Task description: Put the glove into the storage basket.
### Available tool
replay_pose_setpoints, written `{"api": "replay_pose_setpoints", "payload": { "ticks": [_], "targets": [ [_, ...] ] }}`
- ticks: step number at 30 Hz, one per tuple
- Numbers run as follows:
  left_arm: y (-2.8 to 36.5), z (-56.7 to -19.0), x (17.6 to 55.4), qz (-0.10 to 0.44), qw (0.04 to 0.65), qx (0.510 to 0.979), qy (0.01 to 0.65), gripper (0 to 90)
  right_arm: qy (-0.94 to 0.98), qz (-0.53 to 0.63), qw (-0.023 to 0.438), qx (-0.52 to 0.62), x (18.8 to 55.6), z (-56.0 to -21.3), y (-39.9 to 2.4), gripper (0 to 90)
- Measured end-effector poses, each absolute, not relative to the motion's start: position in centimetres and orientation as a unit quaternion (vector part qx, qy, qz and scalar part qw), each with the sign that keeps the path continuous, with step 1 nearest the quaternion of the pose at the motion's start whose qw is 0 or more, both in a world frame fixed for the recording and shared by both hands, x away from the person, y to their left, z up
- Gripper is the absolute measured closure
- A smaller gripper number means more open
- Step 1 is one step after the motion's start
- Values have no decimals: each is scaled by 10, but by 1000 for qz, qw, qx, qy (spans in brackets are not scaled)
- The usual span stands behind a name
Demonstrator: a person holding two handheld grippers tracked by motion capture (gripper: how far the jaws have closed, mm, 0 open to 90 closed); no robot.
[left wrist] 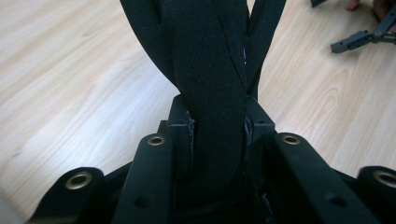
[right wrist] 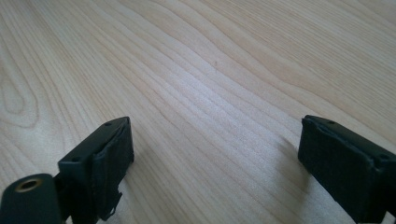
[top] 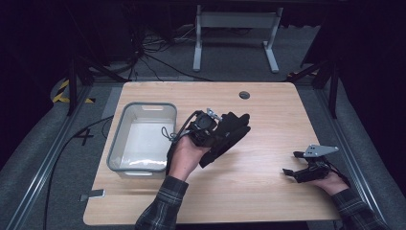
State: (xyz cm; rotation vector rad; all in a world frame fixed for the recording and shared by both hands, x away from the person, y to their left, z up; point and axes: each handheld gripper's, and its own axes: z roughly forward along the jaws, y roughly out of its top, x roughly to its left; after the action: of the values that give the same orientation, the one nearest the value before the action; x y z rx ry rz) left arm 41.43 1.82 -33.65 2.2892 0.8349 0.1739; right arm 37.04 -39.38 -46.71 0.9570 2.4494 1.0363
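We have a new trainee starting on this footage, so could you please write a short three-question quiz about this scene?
1. True or false: the left gripper is shut on the black fabric item.
2. What lies between the right gripper jaws? A) a cup B) bare wooden table C) cloth
3. Which container stands at the table's left?

Key:
1. True
2. B
3. The grey plastic bin

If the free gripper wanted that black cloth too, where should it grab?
Probably the loose far end of the black fabric piece, approached from the person's right. The left gripper pinches its bunched middle, while the open right gripper sits on that side.
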Motion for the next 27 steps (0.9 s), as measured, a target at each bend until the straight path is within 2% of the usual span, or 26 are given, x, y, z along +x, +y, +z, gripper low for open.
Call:
{"api": "replay_pose_setpoints", "payload": {
  "ticks": [13,27],
  "targets": [
    [78,-319,419,93,349,855,371,711,856,362,157,334,370,-467,-394,110],
    [142,-320,414,113,355,824,426,711,856,362,157,334,370,-467,-394,110]
  ]
}}
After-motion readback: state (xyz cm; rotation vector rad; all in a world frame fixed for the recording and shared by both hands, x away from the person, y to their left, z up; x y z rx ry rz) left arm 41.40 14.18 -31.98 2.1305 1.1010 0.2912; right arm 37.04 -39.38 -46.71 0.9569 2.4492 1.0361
